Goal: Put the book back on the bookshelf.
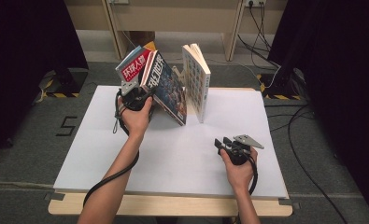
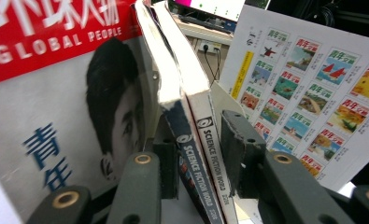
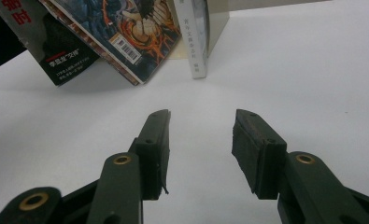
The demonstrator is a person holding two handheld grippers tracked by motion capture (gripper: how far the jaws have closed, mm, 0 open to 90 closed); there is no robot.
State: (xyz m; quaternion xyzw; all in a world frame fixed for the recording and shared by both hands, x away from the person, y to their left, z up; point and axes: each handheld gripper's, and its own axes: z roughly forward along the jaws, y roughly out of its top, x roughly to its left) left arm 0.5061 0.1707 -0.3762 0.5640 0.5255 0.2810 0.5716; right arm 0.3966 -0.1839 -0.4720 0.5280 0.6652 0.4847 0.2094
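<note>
At the worktop's far edge, left of centre: two Science Fiction World magazines lean against each other, spines toward the left gripper
Left gripper: jaws straddle both spines, a sliver of gap on the right side; pads not yet pressing as far as I can tell
Right gripper: jaws apart, nothing between them, parked over bare worktop near the right front corner
Neighbours: Global People magazine leans on the left of the pair; a white-covered digest stands upright just beside them on the right
Handling: judged light, floppy, glossy covers likely slippery; the spine is the stiffest part, so grip there, low and across both, or the pages will fan and sag
Readable text: "SCIENCE FICTION WORLD" on both spines; "GLOBAL PEOPLE" on a red banner; Chinese title characters; barcode on a back cover
</note>
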